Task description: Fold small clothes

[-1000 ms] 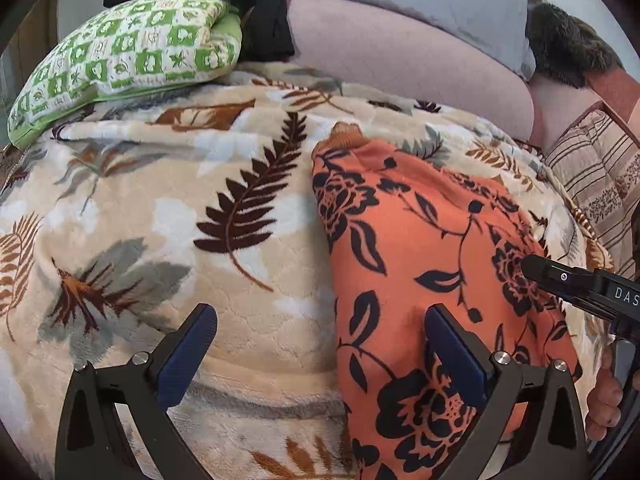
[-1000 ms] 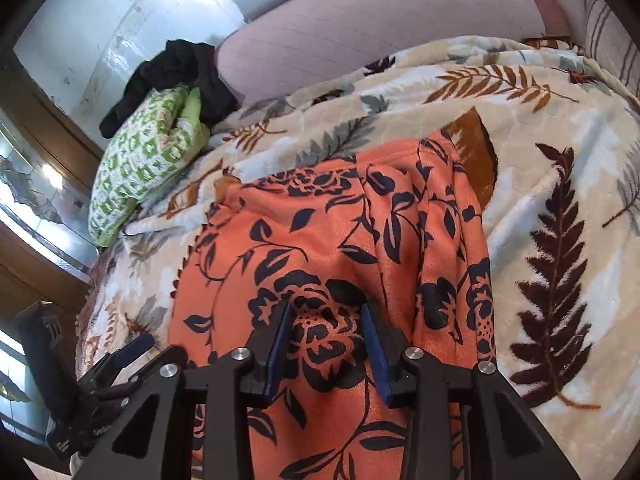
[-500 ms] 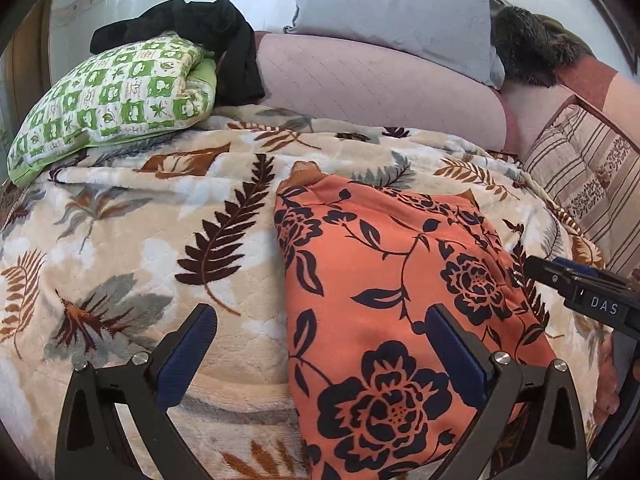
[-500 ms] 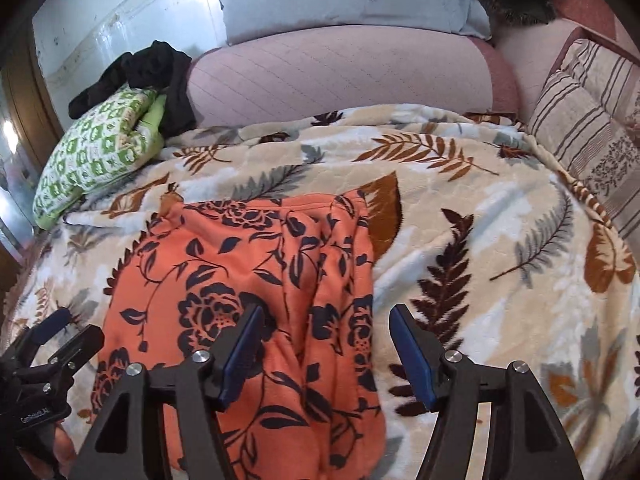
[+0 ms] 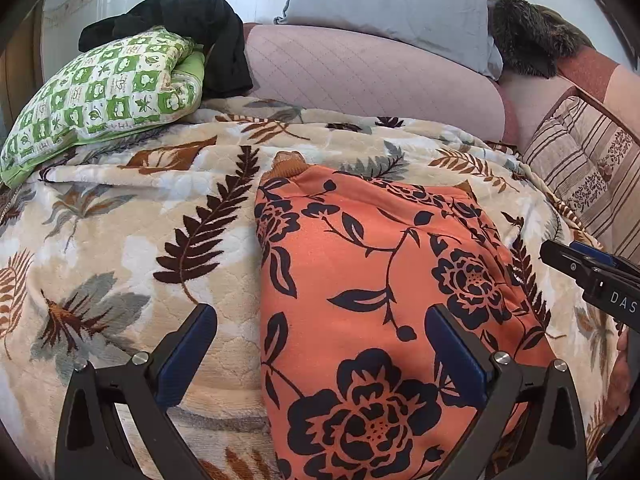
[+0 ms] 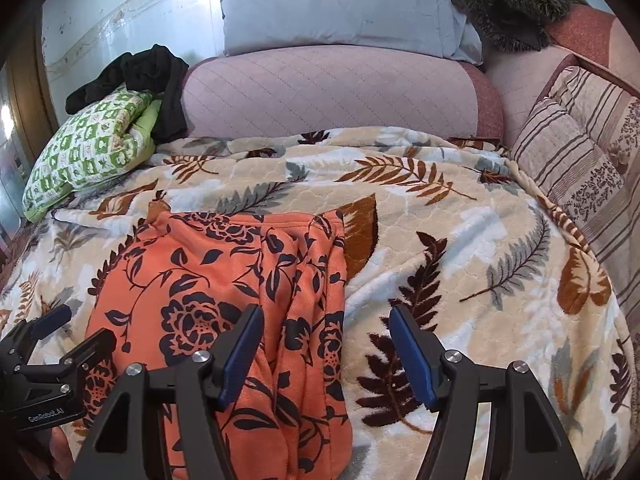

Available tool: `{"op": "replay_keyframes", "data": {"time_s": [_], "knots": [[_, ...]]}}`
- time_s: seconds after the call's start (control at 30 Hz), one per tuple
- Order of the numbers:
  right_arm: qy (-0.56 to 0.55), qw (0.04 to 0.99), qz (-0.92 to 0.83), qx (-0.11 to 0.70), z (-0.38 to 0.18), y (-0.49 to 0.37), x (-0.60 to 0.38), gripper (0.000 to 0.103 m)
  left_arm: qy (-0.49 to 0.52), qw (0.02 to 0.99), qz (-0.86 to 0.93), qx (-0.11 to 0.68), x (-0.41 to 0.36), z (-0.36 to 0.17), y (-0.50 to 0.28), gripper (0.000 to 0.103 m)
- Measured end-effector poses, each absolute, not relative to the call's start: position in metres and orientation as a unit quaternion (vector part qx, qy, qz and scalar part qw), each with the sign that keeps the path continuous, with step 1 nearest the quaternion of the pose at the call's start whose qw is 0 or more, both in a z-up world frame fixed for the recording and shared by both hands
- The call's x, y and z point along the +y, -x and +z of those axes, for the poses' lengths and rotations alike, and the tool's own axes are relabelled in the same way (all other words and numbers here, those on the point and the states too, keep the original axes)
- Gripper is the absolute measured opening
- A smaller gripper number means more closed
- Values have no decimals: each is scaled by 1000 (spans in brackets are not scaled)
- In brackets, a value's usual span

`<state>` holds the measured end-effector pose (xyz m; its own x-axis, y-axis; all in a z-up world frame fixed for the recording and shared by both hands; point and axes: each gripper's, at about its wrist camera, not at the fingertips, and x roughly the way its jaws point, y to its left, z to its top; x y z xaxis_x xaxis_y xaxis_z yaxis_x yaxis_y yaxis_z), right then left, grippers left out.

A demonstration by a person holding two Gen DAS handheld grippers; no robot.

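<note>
White letters "DAS" stand on the black body of the right tool (image 5: 592, 270), at the right edge of the left wrist view; the word runs off the picture. On the left tool (image 6: 60, 338), low left in the right wrist view, small white print reads "GenRobot.AI".

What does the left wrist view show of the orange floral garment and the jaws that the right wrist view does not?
Only the left wrist view shows the garment's smooth left fold edge, the left gripper open over it and the right gripper side-on.

Only the right wrist view shows the garment's bunched pleats along its right side, the right gripper's jaws open above that edge, and the leaf-print blanket stretching right of it.

Both show the green checked pillow, the black clothing on it, the blue pillow, and neither gripper holding fabric.
</note>
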<state>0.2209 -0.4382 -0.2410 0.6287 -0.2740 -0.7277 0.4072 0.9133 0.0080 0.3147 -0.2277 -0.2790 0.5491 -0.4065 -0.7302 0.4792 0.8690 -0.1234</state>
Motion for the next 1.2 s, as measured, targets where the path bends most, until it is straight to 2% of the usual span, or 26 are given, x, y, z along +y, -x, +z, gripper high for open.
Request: {"op": "replay_keyframes", "data": {"time_s": [0.43, 0.67, 0.83, 1.03, 1.1, 1.13, 1.2], "knots": [[-92, 899, -183, 387, -244, -221, -443, 69, -42, 874, -253, 412, -220, -281, -326, 103], [-295, 862, -71, 405, -285, -219, -502, 70, 54, 801, -303, 513, -195, -309, -362, 103], [-381, 827, -46, 410, -318, -219, -527, 71, 85, 774, -324, 537, -196, -323, -366, 103], [-401, 822, -18, 404, -335, -230, -521, 86, 75, 772, -340, 532, -211, -324, -360, 103], [-417, 818, 18, 397, -335, -234, -515, 86, 92, 763, -356, 531, -216, -323, -359, 102], [-424, 814, 41, 396, -337, -237, -509, 86, 106, 756, -369, 530, -219, -323, -357, 98], [-408, 816, 54, 405, -337, -244, -493, 86, 94, 767, -364, 520, -223, -319, -353, 96]]}}
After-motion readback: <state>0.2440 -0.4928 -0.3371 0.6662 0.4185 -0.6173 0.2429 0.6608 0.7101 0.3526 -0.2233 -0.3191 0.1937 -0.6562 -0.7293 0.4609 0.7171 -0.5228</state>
